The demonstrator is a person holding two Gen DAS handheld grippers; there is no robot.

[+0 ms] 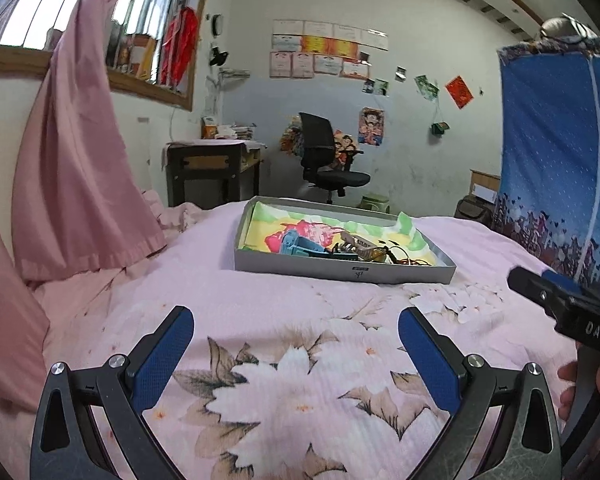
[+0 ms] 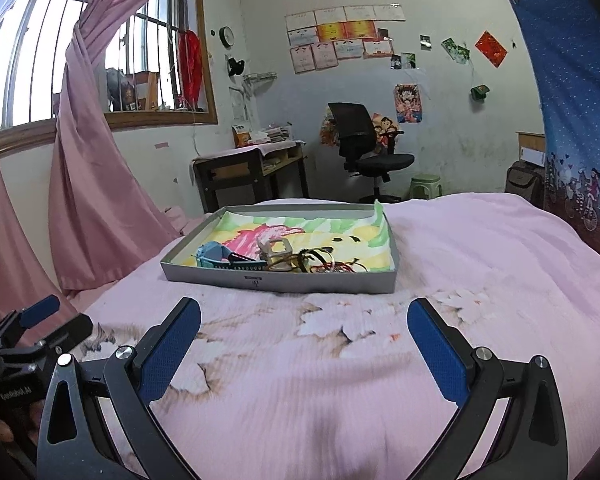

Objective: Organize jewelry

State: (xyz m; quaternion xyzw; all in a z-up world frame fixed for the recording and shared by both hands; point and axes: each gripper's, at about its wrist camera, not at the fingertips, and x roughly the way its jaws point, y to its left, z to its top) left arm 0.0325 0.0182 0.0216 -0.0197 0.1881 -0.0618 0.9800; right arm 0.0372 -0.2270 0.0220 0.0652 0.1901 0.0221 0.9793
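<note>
A: Nearest us, the left gripper [image 1: 296,332] and the right gripper [image 2: 304,324] both hang over the flowered bedspread [image 1: 284,360], jaws spread wide, nothing between them.

B: And the jewelry?

A: All of it sits in the grey tray [image 2: 340,280] ahead on the bed: a tangle of cords and bracelets [image 2: 320,260] heaped beside a blue comb-like piece [image 2: 216,258], on a bright patterned lining.

B: So how far along?

A: Barely started, I'd judge. Nothing looks separated or laid out; the whole sorting remains.
</note>
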